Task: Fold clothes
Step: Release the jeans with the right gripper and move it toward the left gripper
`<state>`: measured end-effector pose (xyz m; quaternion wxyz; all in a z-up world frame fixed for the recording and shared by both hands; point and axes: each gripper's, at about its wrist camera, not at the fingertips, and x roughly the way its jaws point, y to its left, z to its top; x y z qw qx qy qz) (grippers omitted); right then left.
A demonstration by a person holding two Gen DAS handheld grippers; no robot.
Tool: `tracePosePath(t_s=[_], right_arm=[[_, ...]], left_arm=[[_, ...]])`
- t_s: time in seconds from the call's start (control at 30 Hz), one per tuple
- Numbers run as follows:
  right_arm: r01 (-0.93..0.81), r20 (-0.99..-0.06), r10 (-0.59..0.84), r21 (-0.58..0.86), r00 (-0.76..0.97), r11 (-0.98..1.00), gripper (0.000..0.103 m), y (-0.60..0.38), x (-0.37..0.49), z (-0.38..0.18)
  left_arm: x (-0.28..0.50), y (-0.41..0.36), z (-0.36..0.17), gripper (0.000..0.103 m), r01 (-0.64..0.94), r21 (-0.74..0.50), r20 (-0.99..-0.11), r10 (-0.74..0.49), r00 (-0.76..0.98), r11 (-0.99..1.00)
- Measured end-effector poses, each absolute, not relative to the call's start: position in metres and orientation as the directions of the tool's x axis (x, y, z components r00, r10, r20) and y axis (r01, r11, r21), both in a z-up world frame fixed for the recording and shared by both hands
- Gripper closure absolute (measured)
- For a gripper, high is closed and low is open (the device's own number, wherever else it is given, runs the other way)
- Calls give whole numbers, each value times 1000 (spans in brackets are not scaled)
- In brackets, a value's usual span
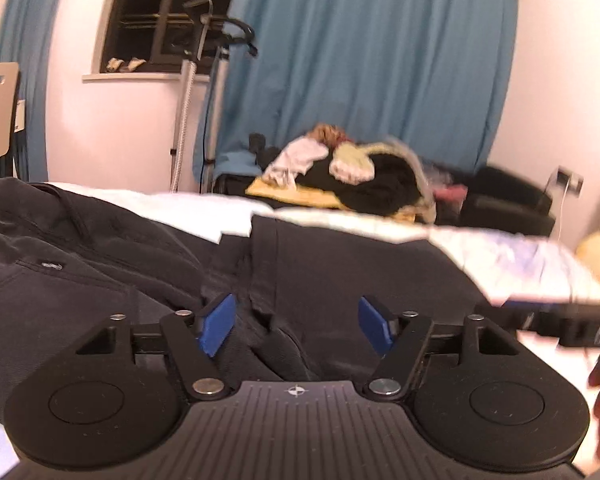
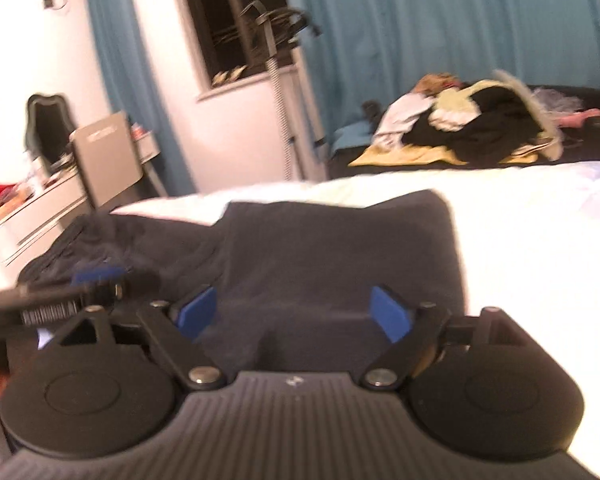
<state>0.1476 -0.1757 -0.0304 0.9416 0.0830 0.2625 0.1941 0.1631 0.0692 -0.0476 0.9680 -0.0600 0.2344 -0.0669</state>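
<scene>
Dark charcoal cotton trousers, soft knit with drawstring waist and small pocket label: spread across the near part of the white bed, rumpled on the left, one leg doubled over flat on the right, its folded edge facing the far side.

Mixed heap of unfolded clothes, black, white, yellow: far side, beyond the bed.
</scene>
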Motion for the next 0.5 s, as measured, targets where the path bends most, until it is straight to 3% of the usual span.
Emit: tracePosePath(t_s=[0.17,0.27,0.4,0.5], right_arm=[[-213,-481,406,407,777,889,17,-204,167,-47],[-156,-487,366,419,793,895,17,-215,171,-49],[-106,-499,337,434,799,895,17,-223,174,-55],[-75,-508,314,435,802,897,17,-227,174,-58]], left_arm=[[184,60,-73,32,100,-160,-487,-167,857,982],[185,55,-79,35,102,-146,-488,-161,858,984],[185,58,-78,91,48,-130,-497,-107,861,990],[185,71,-75,93,2,-186,-514,-99,852,983]])
